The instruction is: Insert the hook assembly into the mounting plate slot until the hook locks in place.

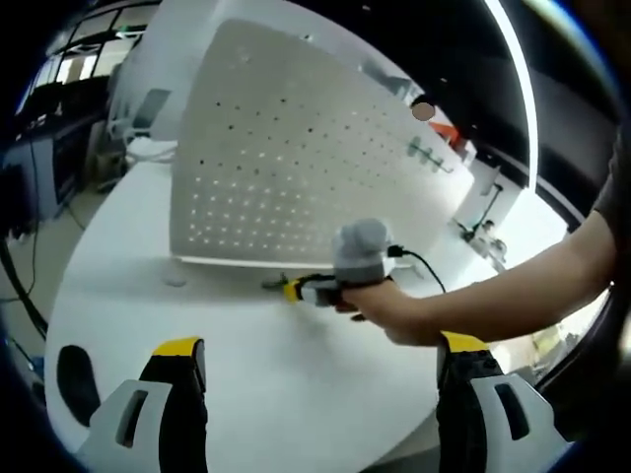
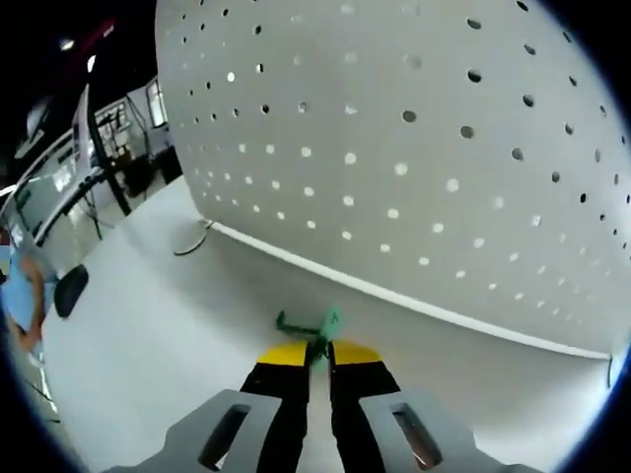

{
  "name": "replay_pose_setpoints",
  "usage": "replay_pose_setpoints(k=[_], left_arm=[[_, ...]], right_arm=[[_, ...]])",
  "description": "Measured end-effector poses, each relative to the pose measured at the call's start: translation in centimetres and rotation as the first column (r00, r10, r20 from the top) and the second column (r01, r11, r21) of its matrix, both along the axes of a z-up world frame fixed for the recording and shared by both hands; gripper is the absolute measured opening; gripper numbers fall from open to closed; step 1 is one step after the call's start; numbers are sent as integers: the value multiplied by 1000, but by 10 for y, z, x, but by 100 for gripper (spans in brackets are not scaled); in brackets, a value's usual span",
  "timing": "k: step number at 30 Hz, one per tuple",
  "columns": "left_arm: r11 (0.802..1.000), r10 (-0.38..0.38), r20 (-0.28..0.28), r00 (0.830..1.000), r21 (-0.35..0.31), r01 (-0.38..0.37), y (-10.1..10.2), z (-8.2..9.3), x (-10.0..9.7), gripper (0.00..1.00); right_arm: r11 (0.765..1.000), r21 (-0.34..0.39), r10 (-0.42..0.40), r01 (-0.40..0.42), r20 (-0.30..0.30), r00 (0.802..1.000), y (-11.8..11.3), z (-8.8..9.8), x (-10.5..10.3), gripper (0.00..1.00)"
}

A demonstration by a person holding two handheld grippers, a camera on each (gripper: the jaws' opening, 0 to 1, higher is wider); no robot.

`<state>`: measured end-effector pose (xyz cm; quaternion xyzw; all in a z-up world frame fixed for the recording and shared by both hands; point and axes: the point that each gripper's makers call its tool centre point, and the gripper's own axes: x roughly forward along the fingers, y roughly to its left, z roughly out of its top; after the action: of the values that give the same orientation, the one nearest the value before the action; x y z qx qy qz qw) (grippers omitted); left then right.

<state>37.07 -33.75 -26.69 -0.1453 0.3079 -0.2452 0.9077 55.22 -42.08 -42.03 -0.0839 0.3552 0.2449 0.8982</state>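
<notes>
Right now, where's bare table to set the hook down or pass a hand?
Bare: the table between the left gripper and the pegboard foot, and the stretch left of the hook toward a black oval. Crowded: at the board's foot, where the right gripper, shut on the hook, and the hand sit, and the far right edge with small hardware.

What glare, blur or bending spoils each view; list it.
Left gripper view: fisheye bows the pegboard, light shines through its lower holes, the right gripper looks soft. Right gripper view: board curves, evenly lit; green hook at the right gripper's tips is blurred.
</notes>
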Motion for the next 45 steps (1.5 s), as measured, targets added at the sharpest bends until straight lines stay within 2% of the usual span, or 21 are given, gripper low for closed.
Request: replay_pose_setpoints(k=[15,24,35,39,45], left_arm=[[1000,1,-3,1000,-5,-1,0,-2,3,99],[1000,-2,7,1000,-5,2,-1,1,3,99],[1000,-10,32,999,-6,10,-6,13,1,99],[1000,-15,45,999,-7,15,-10,18,-2,99],[1000,-30,71,997,-2,30,-16,29,-9,99]], right_arm=[[1000,-20,10,-10,15,1000,-6,-1,5,1],[1000,-17,27,-26,33,999,-8,8,5,1],[999,-10,31,-31,79,996,-16,33,6,1],[1000,-8,28,-28,104,994,-23,47,4,1],[1000,-5,28,-28,112,993,-30,58,-2,1]])
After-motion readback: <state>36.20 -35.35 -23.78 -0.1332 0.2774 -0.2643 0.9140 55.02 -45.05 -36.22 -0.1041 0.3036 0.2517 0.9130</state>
